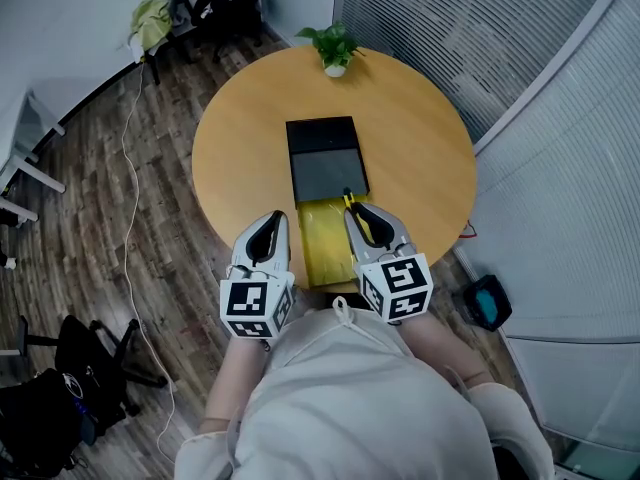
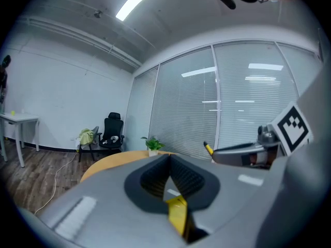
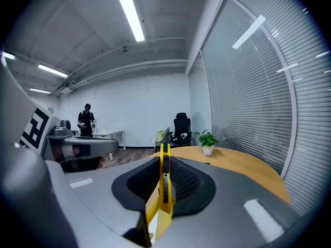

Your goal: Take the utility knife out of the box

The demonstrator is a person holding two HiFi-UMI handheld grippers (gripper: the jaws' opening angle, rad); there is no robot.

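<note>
left gripper: jaws closed tip to tip, nothing held; it hovers just left of the box's yellow end
box: lies flat mid-table, black and dark grey at the far end, yellow at the near end between the two grippers
utility knife: yellow, on edge, its tip poking forward past the jaws, over the box's yellow end
right gripper: clamped on the utility knife
table: round, wooden
plant: potted, at the table's far edge
</note>
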